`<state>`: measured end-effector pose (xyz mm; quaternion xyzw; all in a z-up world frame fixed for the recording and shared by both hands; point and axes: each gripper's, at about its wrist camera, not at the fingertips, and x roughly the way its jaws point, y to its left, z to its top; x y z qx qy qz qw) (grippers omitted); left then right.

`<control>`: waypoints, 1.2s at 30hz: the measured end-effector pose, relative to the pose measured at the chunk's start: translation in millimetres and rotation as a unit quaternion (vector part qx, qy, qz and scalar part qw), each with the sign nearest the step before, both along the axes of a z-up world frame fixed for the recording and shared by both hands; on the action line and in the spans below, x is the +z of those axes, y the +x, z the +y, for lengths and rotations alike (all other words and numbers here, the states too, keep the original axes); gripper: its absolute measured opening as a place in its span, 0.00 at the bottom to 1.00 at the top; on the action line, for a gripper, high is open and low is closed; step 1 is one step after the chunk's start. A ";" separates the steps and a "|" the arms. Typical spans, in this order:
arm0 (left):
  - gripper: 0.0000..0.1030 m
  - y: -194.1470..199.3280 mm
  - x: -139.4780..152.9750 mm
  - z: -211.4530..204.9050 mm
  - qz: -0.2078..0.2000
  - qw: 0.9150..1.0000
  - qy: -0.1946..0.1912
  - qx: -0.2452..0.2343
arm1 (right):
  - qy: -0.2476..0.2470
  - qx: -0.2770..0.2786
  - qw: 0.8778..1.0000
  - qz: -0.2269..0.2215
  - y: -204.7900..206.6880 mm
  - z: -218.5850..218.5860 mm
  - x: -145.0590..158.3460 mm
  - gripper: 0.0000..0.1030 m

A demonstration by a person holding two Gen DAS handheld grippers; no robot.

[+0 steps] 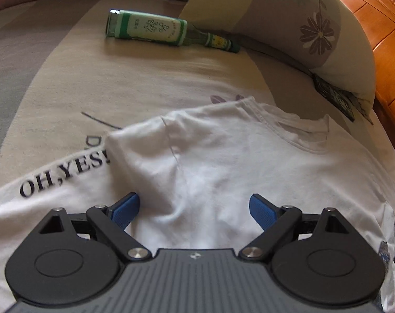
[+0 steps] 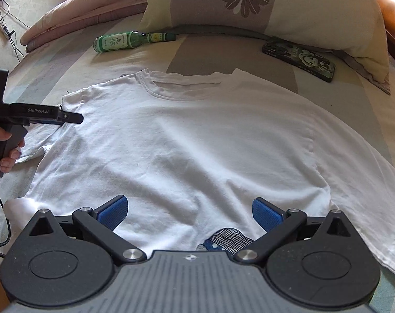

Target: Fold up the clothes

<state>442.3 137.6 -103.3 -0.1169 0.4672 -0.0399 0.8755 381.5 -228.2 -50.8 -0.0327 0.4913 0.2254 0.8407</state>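
1. On the bed (image 2: 202,49), a white T-shirt (image 2: 187,140) lies spread out, collar (image 2: 181,88) toward the pillow (image 2: 275,7) and hem toward the person.
2. Left gripper (image 1: 194,208): blue fingers spread wide, nothing between them. It hangs low over the shirt's left shoulder area, where the sleeve (image 1: 145,151) appears turned in over the body, its seam running away from the fingers. A strip bearing the print "OH,YES!" (image 1: 64,174) shows at the left edge.
3. Right gripper (image 2: 189,214): fingers likewise spread and empty, poised above the hem near the middle. A blue-striped patch (image 2: 226,240) shows just under its body.
4. Governing relation: the shirt's long axis runs from hem to collar, straight ahead of the right fingers. The left side of the shirt lies nearest the left gripper, which reaches in from that side in the right view; the right sleeve lies flat and extended, well apart from either gripper.
5. Condition of garment: thin, soft cotton, lightly rumpled. Judged partly arranged; the scene suits either a side fold in progress or one being undone.
6. Bystanders: green bottle (image 2: 129,40) and phone (image 2: 301,60), clear of the shirt.
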 end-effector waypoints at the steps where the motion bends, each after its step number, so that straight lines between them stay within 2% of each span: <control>1: 0.88 4.9 0.7 4.1 -0.002 1.000 0.008 0.005 | -0.001 0.000 1.000 0.001 2.5 3.9 -1.2 1.00; 6: 0.88 29.4 4.5 24.4 -0.011 0.998 0.045 0.030 | -0.007 -0.002 1.000 -0.002 13.6 17.5 0.7 1.00; 7: 0.88 28.4 8.2 30.0 -0.012 0.998 0.041 0.039 | -0.007 -0.002 1.000 -0.004 15.5 19.8 2.9 1.00; 10: 0.88 1.6 25.1 43.2 -0.030 0.998 0.002 0.057 | -0.006 0.002 1.000 -0.008 19.8 27.2 7.8 1.00; 15: 0.88 -65.2 37.8 66.0 -0.044 0.993 0.040 0.100 | -0.003 0.007 1.000 -0.004 24.2 40.3 6.9 1.00; 17: 0.88 -83.6 31.9 89.1 -0.033 0.987 0.047 0.148 | -0.004 0.011 1.000 -0.002 25.5 45.4 5.0 1.00; 21: 0.88 -105.0 9.2 142.2 0.010 0.970 0.014 0.243 | -0.010 0.023 1.000 0.003 26.4 57.7 -0.9 1.00; 24: 0.86 -124.6 1.0 175.8 -0.002 0.957 0.013 0.291 | -0.013 0.034 0.999 0.007 28.1 67.0 -2.8 1.00; 25: 0.81 -131.0 0.3 187.7 -0.006 0.952 0.014 0.307 | -0.015 0.037 0.999 0.007 29.1 69.5 -2.8 1.00; 26: 0.83 -137.4 1.9 197.9 -0.016 0.947 0.005 0.319 | -0.015 0.041 0.999 0.006 30.3 71.4 -2.6 1.00; 29: 0.80 -147.0 7.9 219.4 0.013 0.932 0.046 0.359 | -0.018 0.046 0.999 0.005 34.5 75.6 -2.1 1.00; 31: 0.80 -158.6 16.2 229.6 0.019 0.922 0.045 0.385 | -0.016 0.044 0.999 0.004 37.4 76.2 -0.7 1.00; 33: 0.80 -172.3 24.0 235.0 0.002 0.921 0.034 0.389 | -0.014 0.044 0.999 0.004 39.8 76.8 -0.4 1.00; 36: 0.83 -187.7 15.2 246.7 0.001 0.917 0.001 0.400 | -0.014 0.048 0.999 0.007 40.2 80.7 -2.3 1.00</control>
